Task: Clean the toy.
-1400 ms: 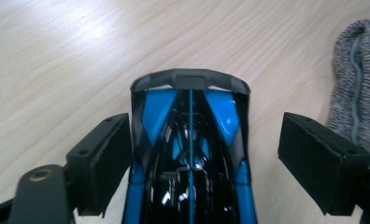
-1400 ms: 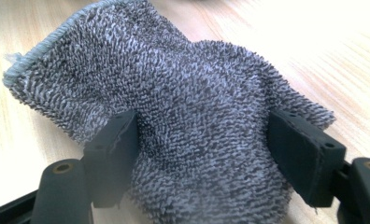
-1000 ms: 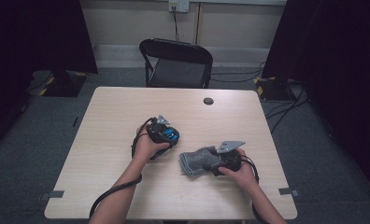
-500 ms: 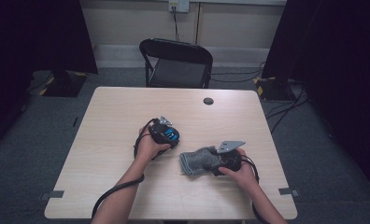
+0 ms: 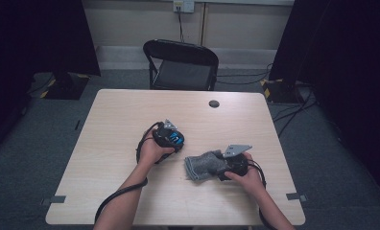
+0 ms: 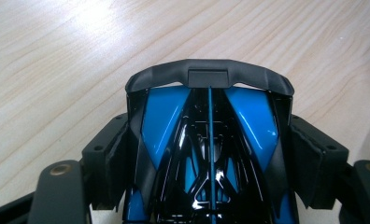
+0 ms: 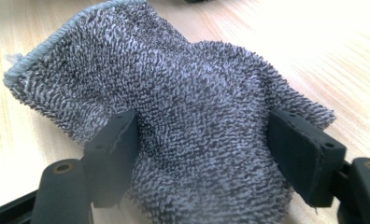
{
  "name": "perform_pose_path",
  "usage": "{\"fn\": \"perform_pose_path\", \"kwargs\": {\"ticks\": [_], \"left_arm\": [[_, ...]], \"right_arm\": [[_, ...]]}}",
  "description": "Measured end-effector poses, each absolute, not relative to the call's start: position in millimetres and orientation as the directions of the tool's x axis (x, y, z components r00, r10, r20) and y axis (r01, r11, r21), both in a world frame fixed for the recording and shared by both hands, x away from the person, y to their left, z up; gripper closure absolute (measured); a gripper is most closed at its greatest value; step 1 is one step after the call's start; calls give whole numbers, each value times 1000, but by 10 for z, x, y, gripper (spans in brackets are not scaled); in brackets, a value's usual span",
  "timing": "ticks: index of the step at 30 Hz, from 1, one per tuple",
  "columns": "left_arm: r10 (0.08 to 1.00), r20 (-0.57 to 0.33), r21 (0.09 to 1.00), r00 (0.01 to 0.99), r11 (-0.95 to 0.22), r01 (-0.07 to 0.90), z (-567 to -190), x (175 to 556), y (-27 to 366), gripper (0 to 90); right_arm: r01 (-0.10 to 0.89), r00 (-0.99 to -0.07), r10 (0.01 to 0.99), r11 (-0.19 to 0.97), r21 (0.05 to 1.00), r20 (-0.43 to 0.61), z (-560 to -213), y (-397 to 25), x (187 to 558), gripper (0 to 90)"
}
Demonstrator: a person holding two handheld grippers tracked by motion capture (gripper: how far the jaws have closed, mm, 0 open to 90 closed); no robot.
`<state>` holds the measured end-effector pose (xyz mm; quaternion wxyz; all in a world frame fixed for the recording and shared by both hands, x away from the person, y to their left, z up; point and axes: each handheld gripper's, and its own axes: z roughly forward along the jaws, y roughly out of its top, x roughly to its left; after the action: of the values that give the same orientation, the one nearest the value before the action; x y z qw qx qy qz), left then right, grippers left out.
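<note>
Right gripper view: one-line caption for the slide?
Right gripper pinching a bunched grey terry cloth above the wooden table.

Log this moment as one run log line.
left gripper: shut on blue toy car | right gripper: shut on grey cloth | both on table

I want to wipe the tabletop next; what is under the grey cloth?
Around the grey cloth bare wooden table shows; the right gripper clamps the cloth between its fingers. Whatever lies beneath is covered.
</note>
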<state>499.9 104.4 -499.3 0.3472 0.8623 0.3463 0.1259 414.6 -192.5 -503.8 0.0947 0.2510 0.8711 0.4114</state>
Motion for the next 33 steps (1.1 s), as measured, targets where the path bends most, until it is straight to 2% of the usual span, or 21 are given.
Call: {"fn": "perform_pose_path", "kwargs": {"ticks": [7,12,24,32,33], "left_arm": [[686,-25,684,727,-518,513,-4954,4969,1091,256],[693,-69,695,717,-482,533,-4875,4927,1154,256],[680,-79,728,729,-461,508,-4719,4814,1281,256],[659,-93,751,747,-446,487,-4589,4704,1374,256],[650,-94,759,754,-443,477,-4560,4662,1394,256]], "right_arm": [[361,-856,516,535,763,44,-5037,-1924,4148,257],[365,-855,516,538,760,44,-5034,-1919,4152,257],[372,-852,523,552,747,38,-5018,-1898,4157,267],[399,-835,550,561,725,33,-4984,-1865,4161,341],[409,-827,561,556,723,36,-4976,-1866,4163,391]]}}
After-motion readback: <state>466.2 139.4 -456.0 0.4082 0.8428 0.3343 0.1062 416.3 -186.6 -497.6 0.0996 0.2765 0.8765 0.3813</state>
